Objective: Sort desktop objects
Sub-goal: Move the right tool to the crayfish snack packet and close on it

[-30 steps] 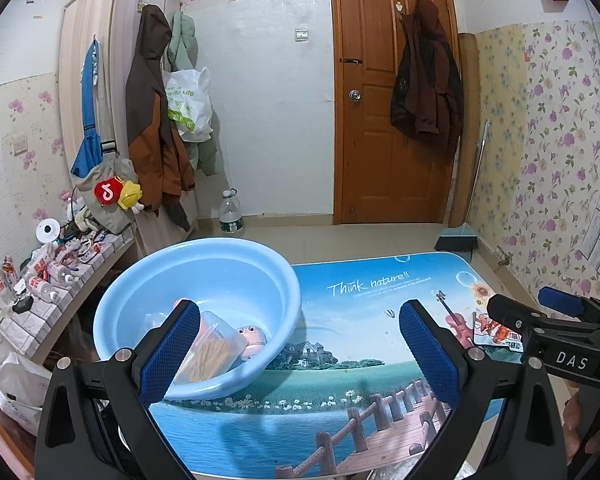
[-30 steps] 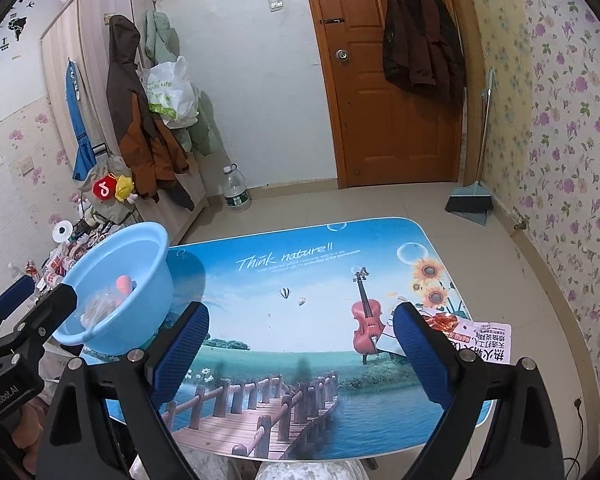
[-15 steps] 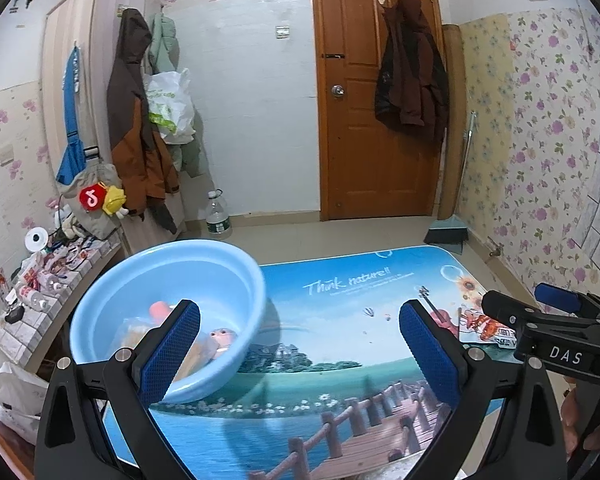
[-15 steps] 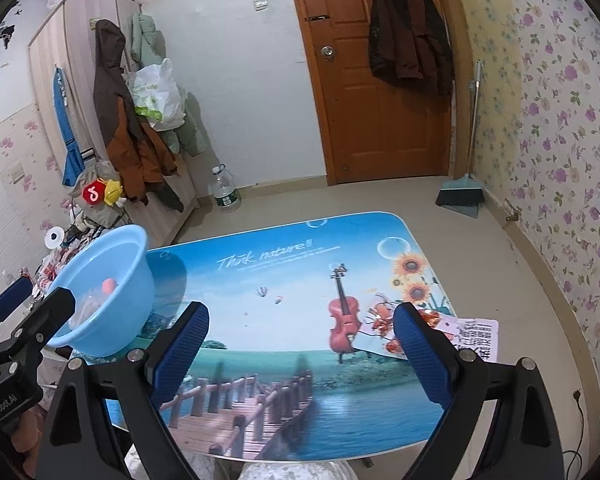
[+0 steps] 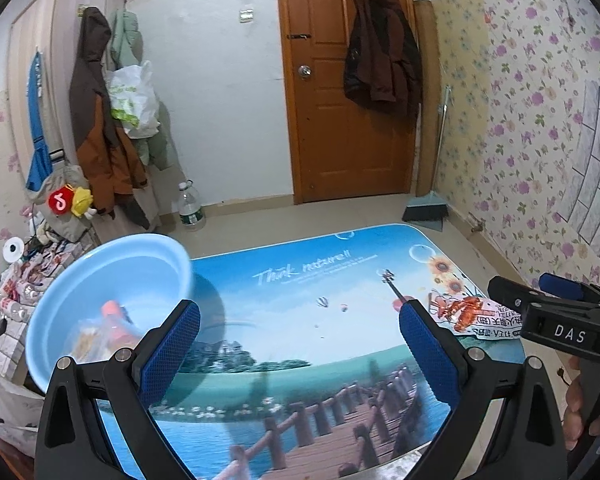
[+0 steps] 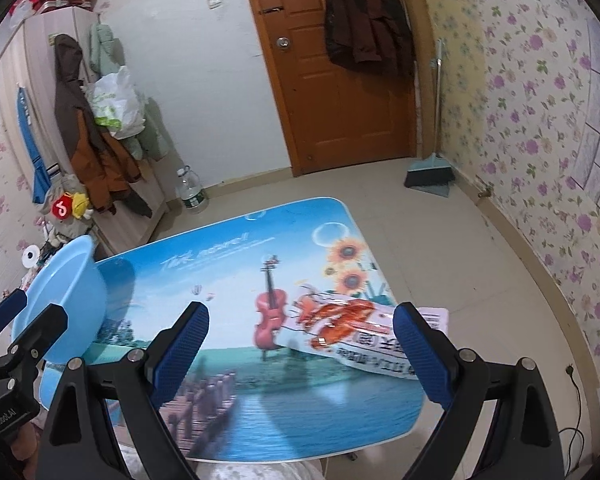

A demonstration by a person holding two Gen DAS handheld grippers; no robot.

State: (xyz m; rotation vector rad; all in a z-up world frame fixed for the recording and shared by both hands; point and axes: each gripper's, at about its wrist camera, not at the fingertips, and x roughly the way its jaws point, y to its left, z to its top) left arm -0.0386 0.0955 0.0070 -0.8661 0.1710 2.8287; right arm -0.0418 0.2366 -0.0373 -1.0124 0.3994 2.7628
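Both the left gripper point(image 5: 299, 354) and the right gripper point(image 6: 300, 350) hover wide open and empty above the scenery-printed table point(image 6: 236, 280), where a flat red-and-white printed snack packet point(image 6: 352, 330) lies near the right edge, well apart from the round light-blue plastic basin point(image 5: 112, 292) at the left edge.

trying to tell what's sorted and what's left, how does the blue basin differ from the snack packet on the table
The blue basin is a deep round tub at the table's left edge; the snack packet is a flat printed pouch at its right edge. The basin is plain light blue and already holds several items; the packet is white with a red lobster picture and holds nothing on top. Both rest on the table, and neither is gripped: left gripper and right gripper are open.
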